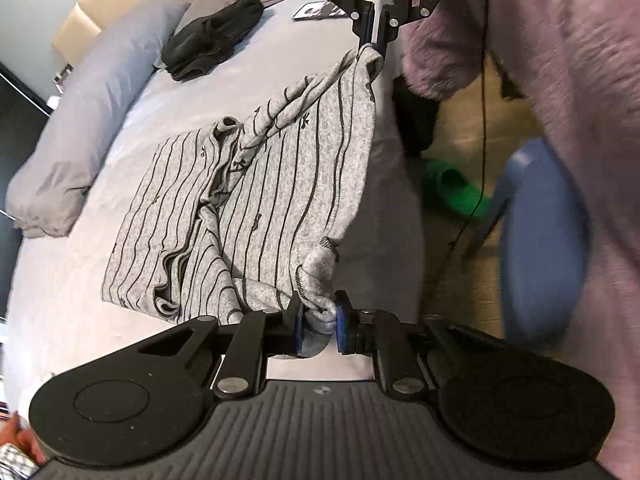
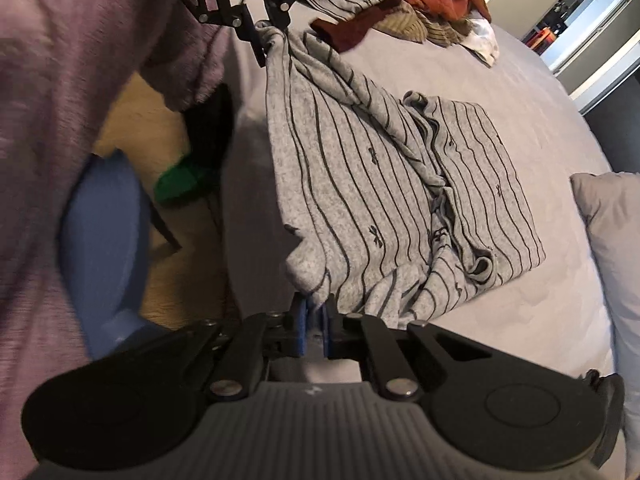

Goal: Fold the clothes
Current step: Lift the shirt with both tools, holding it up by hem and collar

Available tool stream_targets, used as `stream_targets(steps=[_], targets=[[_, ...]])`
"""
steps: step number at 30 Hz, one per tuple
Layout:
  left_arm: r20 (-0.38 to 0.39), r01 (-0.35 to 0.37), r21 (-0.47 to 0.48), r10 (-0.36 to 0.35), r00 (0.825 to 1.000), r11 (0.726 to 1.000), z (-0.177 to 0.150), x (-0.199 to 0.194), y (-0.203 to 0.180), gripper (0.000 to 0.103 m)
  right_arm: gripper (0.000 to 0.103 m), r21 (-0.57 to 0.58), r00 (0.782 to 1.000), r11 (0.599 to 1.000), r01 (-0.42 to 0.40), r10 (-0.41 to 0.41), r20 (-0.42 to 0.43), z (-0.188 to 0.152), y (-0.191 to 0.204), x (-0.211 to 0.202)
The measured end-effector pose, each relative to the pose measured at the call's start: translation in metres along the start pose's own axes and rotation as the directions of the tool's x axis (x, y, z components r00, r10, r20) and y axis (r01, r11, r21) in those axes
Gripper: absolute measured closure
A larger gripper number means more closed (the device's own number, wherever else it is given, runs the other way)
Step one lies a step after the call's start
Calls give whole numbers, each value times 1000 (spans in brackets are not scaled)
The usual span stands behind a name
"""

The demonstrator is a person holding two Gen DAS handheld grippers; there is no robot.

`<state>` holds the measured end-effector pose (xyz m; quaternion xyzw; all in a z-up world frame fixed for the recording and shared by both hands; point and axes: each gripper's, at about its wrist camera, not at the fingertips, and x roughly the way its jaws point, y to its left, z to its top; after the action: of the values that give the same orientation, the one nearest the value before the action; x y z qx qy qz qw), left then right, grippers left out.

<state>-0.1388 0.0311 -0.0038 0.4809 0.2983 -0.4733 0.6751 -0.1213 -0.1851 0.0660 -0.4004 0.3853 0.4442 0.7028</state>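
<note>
Left tongs (image 1: 318, 322) were pinching a bunched corner of the grey striped garment (image 1: 248, 200); right tongs (image 2: 316, 330) were pinching its other near corner. Near edge was lifted off the bed (image 1: 80, 280) between them, the far half lay flat on the sheet. Black clothing (image 1: 212, 38) sat near the pillow (image 1: 88, 120); a pile of clothes (image 2: 404, 4) lay at the far end. Person's lilac sleeve (image 1: 560, 60) was alongside.

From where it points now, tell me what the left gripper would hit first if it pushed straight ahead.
The left gripper, shut on a corner of the striped grey garment, points down at the rest of it. It would likely meet that bunched cloth first, then the bed beneath; depth is uncertain.
</note>
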Motion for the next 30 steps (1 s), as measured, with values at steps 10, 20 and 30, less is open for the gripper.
stream_targets(steps=[10, 20, 30], targets=[[18, -44, -94, 46, 999, 995, 7, -15, 35, 91, 94, 87, 991, 989, 122, -126, 36, 3, -23, -24], [44, -208, -161, 218, 975, 965, 25, -11, 113, 91, 94, 106, 953, 952, 289, -296, 60, 19, -93, -26], [-13, -216, -281, 221, 975, 935, 24, 43, 209, 91, 94, 169, 949, 937, 306, -314, 24, 37, -197, 26]])
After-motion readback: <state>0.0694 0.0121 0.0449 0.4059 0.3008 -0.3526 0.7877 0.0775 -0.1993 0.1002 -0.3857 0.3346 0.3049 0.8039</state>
